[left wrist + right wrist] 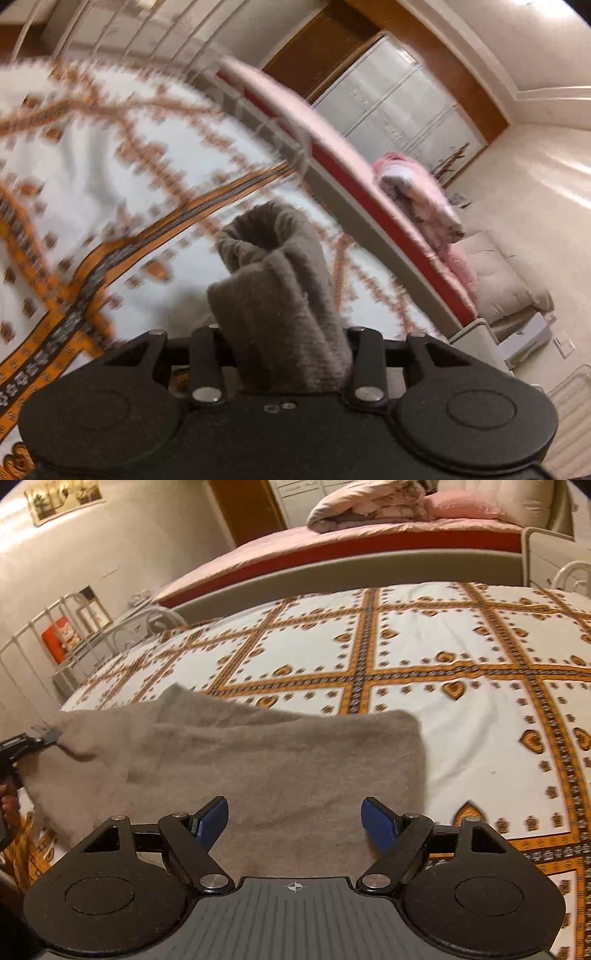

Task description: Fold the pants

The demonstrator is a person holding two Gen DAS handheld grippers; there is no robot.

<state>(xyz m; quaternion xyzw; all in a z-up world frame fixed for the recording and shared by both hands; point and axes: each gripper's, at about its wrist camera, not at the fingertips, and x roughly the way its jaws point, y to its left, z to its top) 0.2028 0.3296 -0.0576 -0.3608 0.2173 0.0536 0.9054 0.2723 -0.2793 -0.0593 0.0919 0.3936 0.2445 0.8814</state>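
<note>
Grey fleece pants [258, 760] lie on a patterned bed [461, 657], seemingly folded lengthwise; left claw [280, 332] pinches a bunched end, lifted off the bed; right claw [295, 819] hovers spread above the near edge; crosswise folds likely remain.

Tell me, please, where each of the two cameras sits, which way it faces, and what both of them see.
Left wrist: on the left gripper, facing across the patterned bedspread to grey lockers; jaws shut on the grey pants.
Right wrist: on the right gripper, open above the pants; the left gripper shows at left.
Shared: pants, bedspread, pink bed.
</note>
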